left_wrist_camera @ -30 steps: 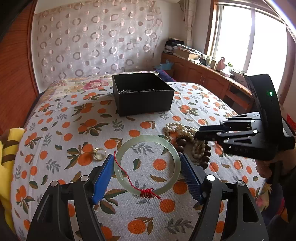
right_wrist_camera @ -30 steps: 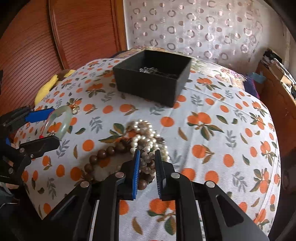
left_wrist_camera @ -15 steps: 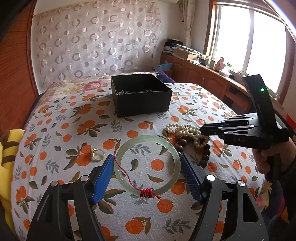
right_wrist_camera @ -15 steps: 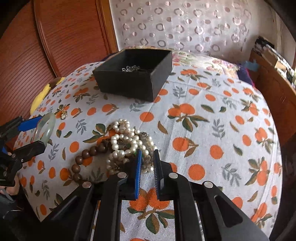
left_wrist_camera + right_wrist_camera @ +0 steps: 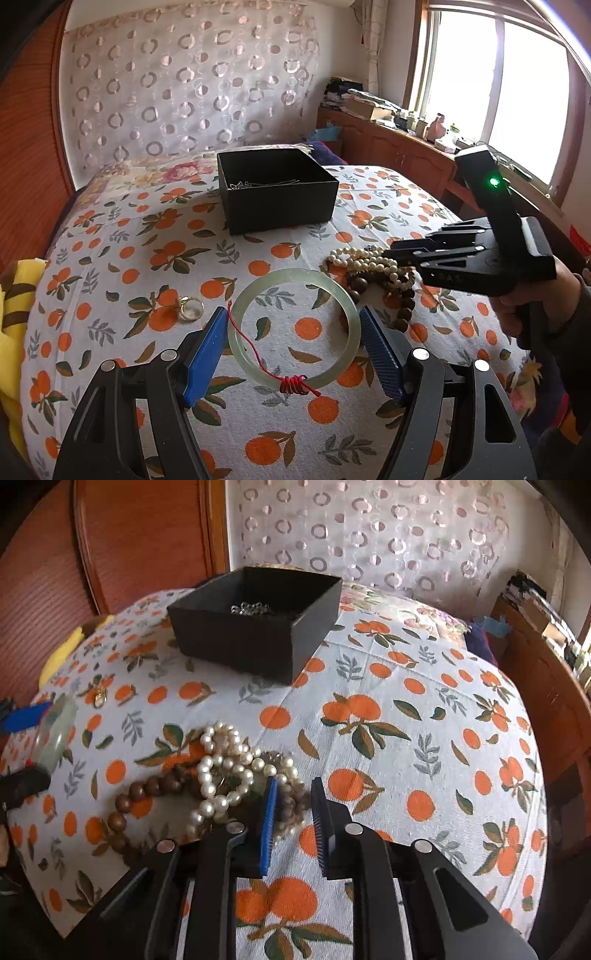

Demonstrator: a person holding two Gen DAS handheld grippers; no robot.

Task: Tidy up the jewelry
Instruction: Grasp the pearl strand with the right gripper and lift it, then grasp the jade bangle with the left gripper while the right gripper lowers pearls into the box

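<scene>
My left gripper [image 5: 293, 325] is shut on a pale green jade bangle [image 5: 295, 275] with a red thread [image 5: 293, 386], holding it above the bed. A black box [image 5: 277, 195] with a silver chain inside sits further back; it also shows in the right wrist view [image 5: 255, 635]. My right gripper [image 5: 293, 794] is slightly open and empty, its tips just above a heap of pearl necklace [image 5: 225, 764] and brown wooden beads [image 5: 147, 790]. A gold ring [image 5: 191, 308] lies left of the bangle.
An orange-print bedspread [image 5: 406, 738] covers the bed. A wooden headboard [image 5: 140, 535] and curtain are behind, a wooden cabinet [image 5: 399, 147] under the window at right, and a yellow cloth [image 5: 14, 302] at the left edge.
My right gripper has drawn back from the bead heap and its jaws have parted a little. My left gripper keeps the bangle and has lifted slightly.
</scene>
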